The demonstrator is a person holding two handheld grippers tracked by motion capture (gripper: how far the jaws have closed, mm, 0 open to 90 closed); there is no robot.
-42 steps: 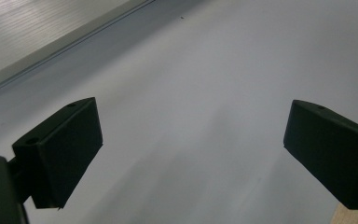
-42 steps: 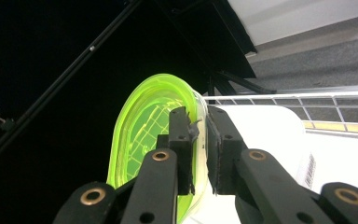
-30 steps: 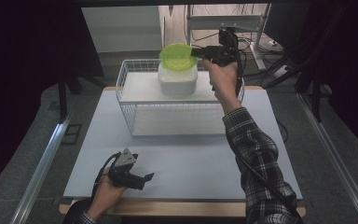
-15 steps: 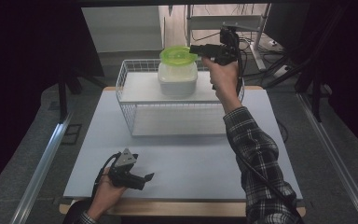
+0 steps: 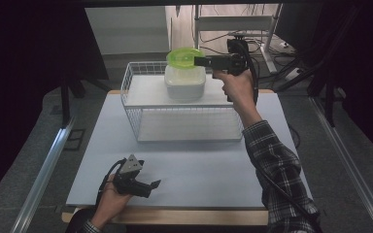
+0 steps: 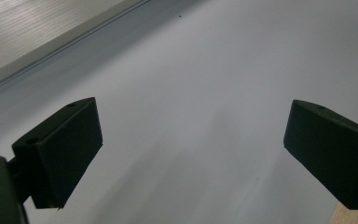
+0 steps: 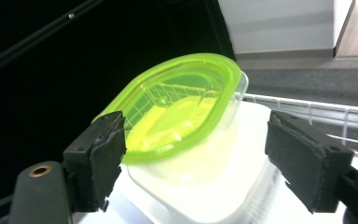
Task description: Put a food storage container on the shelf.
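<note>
- Comparing with the two earlier high views, the green lid was tilted up on edge in the right gripper a second ago; now it lies nearly flat on top of the clear plastic container.
- The jaws of the right gripper have just been opening. In the right gripper view they stand wide apart, with the lid reaching between them; the left pad seems just at the lid's rim, but no squeeze is seen, so I judge the lid is released.
- This means, in my judgement, that placing the lid is done, though it may not be pressed shut: it sits a little tilted and shifted toward one side of the container.
- The lid is translucent, bright green, oval with a raised rim. The container is milky white with rounded corners and stands at the far end of the white wire basket.
- The left gripper rests on the white table near the front edge, jaws wide open and holding nothing.
</note>
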